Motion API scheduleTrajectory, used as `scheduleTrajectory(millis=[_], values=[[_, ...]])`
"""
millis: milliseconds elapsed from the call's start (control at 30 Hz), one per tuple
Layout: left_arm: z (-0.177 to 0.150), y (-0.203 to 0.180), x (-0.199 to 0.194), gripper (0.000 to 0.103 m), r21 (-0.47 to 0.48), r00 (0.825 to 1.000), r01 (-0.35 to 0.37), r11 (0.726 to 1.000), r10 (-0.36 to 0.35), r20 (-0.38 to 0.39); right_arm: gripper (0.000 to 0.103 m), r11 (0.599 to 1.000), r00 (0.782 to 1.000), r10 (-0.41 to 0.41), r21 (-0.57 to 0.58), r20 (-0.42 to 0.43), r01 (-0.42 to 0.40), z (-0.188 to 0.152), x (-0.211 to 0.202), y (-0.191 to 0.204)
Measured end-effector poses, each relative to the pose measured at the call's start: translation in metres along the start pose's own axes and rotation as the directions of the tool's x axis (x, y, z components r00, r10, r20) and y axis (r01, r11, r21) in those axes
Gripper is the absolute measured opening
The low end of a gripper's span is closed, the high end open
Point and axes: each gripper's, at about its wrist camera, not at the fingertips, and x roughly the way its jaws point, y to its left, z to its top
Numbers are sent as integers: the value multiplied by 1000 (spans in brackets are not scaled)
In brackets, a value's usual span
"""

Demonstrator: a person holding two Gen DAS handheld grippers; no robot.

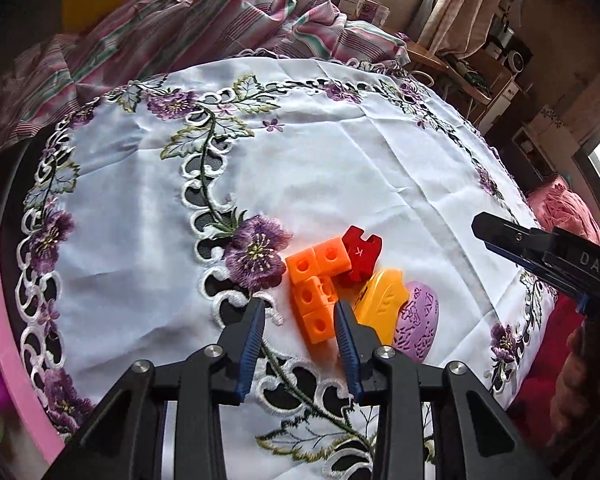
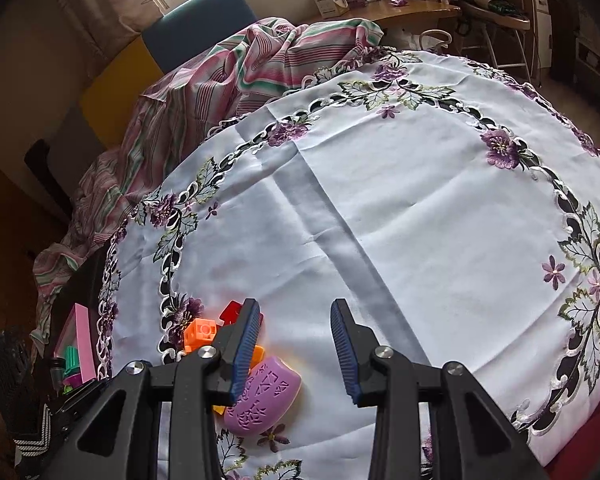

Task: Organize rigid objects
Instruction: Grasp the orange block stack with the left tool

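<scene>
Now both grippers hang over a table covered with a white tablecloth (image 1: 340, 160) that has purple embroidered flowers and dark cut-out scrolls. The toys lie together in one small group near the front edge of the table, toward its left side as the right wrist camera shows it.

The left gripper (image 1: 300, 320) has its fingers apart, and nothing is pressed between them. The orange block piece (image 1: 314, 280), made of joined cubes with round holes, sits partly between the two blue pads; its near end is just beside the right pad, but I cannot tell if it touches. Behind it, touching it, is a red piece (image 1: 360, 256) with a letter K on it. To the right of the orange blocks lies a yellow piece (image 1: 382, 300), and against that a purple oval piece (image 1: 418, 320) with a raised pattern.

The right gripper (image 2: 296, 344) is also open and holds nothing. It stands beside the group, over bare cloth, with its left finger in front of the toys. In the left wrist view it shows at the right edge, above the cloth.

At the left edge of the table there is a pink tray (image 2: 82, 340) with some small colored things inside. Behind the far edge lies a striped cloth (image 1: 180, 20).
</scene>
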Motion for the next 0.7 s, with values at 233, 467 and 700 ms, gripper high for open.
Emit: scheduleTrajectory(millis=[233,467,700], values=[[6,-3,39,36,-1,998,41,999,-41,-57,37,1000,1000,6,2,-5,-6,2,2,0],[6,5,25,29,-6,999,28,1000,-28,25,37,1000,1000,9,-22,-20,-9,2,7,2],[-37,24,-1,29,18,995,-98,995,97,36,37,996,989,69,-48,-131,-76,-8,24,12]])
